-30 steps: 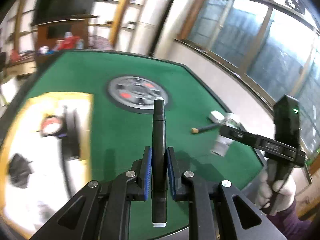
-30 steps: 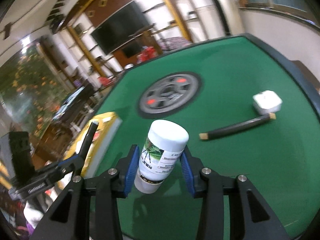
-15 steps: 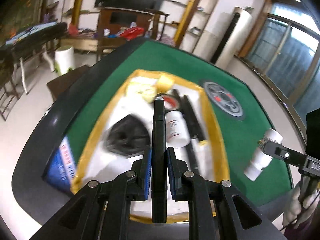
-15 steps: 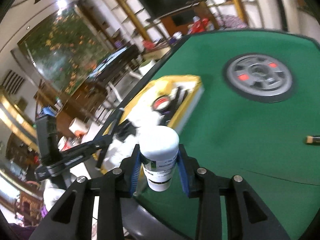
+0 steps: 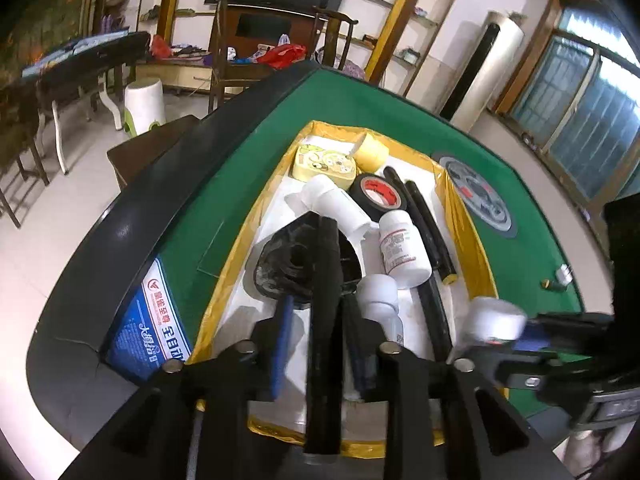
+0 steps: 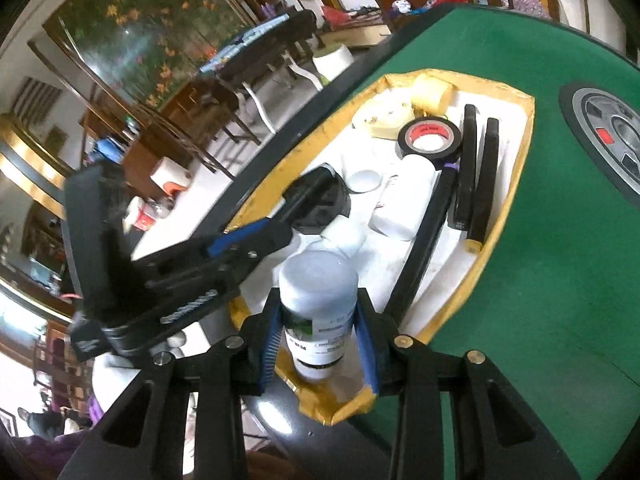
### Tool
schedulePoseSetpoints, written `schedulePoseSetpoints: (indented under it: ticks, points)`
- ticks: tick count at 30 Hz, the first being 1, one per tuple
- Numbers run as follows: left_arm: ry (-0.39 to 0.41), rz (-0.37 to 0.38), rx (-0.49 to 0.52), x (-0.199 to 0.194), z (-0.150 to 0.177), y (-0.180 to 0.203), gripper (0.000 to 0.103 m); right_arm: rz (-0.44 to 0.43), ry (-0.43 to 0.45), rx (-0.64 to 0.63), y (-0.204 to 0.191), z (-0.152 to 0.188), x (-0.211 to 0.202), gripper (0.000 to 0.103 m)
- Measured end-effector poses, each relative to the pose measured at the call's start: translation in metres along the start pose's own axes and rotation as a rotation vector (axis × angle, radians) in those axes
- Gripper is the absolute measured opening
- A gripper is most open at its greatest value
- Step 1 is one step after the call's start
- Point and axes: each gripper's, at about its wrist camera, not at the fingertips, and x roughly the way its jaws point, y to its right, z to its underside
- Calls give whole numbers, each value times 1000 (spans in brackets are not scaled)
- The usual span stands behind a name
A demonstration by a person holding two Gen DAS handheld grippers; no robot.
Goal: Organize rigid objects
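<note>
A yellow-rimmed white tray on the green table holds bottles, black sticks and a tape roll. My left gripper hovers over the tray's near end; its jaws stand apart, and a long black marker lies between them without touching the blue pads. My right gripper is shut on a white bottle with a green label over the tray's near corner. That bottle also shows in the left wrist view.
In the tray lie a black-and-red tape roll, white bottles, a black crumpled object, yellow sponges and black sticks. A blue card lies left of the tray. A wheel-shaped disc lies beyond.
Both grippers moved over the tray's near end. The left jaws opened from around the black marker. The right still holds the bottle.
</note>
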Motion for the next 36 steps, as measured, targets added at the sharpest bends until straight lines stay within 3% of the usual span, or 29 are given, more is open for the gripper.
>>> schedulePoseSetpoints:
  ticks: [2, 7, 9, 12, 14, 16, 18, 22, 24, 27, 29, 32, 36]
  points:
    - [25, 5, -17, -7, -1, -6, 52, 8, -15, 5, 2, -4, 3, 34]
    - [117, -3, -24, -31, -4, -8, 72, 96, -42, 5, 7, -11, 18, 35]
    - [152, -22, -6, -38, -4, -5, 75, 132, -29, 27, 11, -13, 20, 48]
    - [214, -70, 17, -49, -4, -1, 89, 134, 12, 34, 11, -15, 14, 61]
    - [270, -120, 35, -57, -4, 4, 96, 150, 49, 20, 9, -15, 6, 63]
    - [346, -180, 64, -67, -3, 13, 98, 161, 96, -1, 6, -13, -5, 64]
    - [425, -227, 83, -79, -2, 23, 102, 197, 162, -21, 3, -10, -20, 71]
    - [545, -267, 46, -101, -2, 29, 102, 267, 250, -66, 1, -4, -38, 77]
    - [521, -287, -1, -102, -6, 26, 102, 273, 260, -81, 1, 1, -41, 77]
    - [382, -293, -32, -84, -16, 21, 102, 247, 266, -61, 9, 8, -42, 77]
    - [346, -314, -30, -77, -18, 24, 102, 247, 267, -46, 15, 12, -41, 77]
    - [436, -408, 27, -84, -11, 45, 102, 282, 278, -37, 20, 20, -42, 77]
    - [529, -357, 88, -93, 0, 68, 102, 336, 296, -46, 22, 28, -41, 77]
